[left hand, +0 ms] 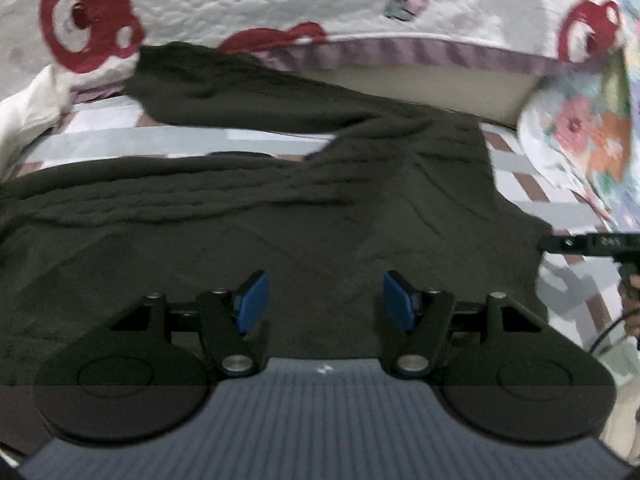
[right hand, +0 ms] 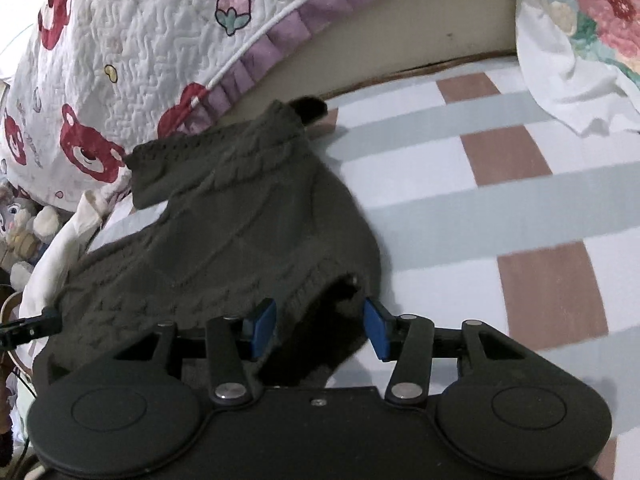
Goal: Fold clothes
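Dark cable-knit sweater [left hand: 248, 216] lies spread on the checked bedsheet [right hand: 500, 208], under and ahead of both grippers. Left gripper [left hand: 325, 300] has its jaws apart, nothing pinched, knit below. Right gripper [right hand: 320, 326] is also spread, straddling the sweater's ribbed hem, pads not pressing. Bear-print quilt [right hand: 132, 64] lies beyond.

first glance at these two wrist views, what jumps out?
The dark cable-knit sweater sprawled over the checked bedsheet, filling the middle of both views. Behind it, a white quilt with red bear prints hangs along the bed's far edge. Both grippers, left and right, hover open over the knit, blue pads apart and gripping nothing.
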`<state>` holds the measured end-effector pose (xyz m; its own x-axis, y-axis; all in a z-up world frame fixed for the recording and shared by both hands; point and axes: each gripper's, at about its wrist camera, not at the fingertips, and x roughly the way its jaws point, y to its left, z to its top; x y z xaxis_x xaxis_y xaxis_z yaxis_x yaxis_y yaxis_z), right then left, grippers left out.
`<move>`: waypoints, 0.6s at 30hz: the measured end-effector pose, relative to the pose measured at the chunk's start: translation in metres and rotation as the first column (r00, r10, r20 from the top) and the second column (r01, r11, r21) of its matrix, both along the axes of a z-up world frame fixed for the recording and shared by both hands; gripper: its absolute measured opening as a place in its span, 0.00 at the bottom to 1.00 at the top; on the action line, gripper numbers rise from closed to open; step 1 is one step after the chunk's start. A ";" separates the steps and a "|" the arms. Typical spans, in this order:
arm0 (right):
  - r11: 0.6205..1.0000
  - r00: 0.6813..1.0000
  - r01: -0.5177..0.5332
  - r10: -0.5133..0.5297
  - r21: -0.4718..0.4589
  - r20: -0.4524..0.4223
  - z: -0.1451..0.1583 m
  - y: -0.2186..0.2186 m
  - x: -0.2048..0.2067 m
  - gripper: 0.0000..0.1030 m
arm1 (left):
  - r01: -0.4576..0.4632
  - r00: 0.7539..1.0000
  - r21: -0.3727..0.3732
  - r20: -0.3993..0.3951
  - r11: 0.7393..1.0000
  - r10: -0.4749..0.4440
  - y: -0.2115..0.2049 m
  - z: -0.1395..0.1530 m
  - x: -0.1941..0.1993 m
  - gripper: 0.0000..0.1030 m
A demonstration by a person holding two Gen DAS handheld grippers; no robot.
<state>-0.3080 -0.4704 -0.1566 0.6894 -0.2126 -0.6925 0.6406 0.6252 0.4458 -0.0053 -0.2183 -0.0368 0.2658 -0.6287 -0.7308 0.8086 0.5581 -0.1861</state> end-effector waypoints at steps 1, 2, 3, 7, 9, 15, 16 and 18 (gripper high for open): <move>1.000 1.000 0.018 -0.018 0.003 -0.009 -0.002 0.001 -0.001 0.55 | 0.005 1.000 0.004 -0.001 1.000 -0.005 0.000 -0.001 -0.002 0.61; 0.999 0.999 0.036 -0.036 0.005 -0.018 -0.004 0.002 -0.002 0.55 | 0.001 1.000 0.008 -0.003 1.000 -0.001 0.001 -0.002 -0.003 0.61; 0.999 0.999 0.049 -0.049 0.007 -0.015 -0.006 0.003 -0.004 0.56 | -0.003 1.000 0.009 -0.006 1.000 0.003 0.002 -0.003 -0.003 0.61; 0.996 0.996 0.085 -0.085 0.026 0.015 -0.013 0.000 -0.005 0.61 | -0.011 1.000 0.022 -0.018 1.000 0.011 0.009 -0.007 -0.003 0.61; 0.991 0.991 0.132 -0.132 0.017 0.023 -0.018 -0.003 -0.003 0.71 | -0.005 1.000 0.031 -0.028 1.000 0.006 0.012 -0.010 -0.004 0.61; 0.990 0.991 0.119 -0.115 -0.068 0.071 -0.028 0.004 0.023 0.34 | 0.007 0.999 0.061 -0.034 0.998 -0.005 0.007 -0.021 -0.004 0.63; 0.993 0.998 0.056 -0.053 -0.107 0.037 -0.026 0.007 0.032 0.21 | 0.005 0.999 0.044 -0.041 0.999 -0.003 0.010 -0.019 -0.003 0.61; 0.965 0.997 0.044 -0.027 -0.260 0.067 0.002 0.020 0.035 0.19 | 0.016 0.998 -0.009 -0.069 1.000 -0.017 0.018 -0.010 -0.001 0.54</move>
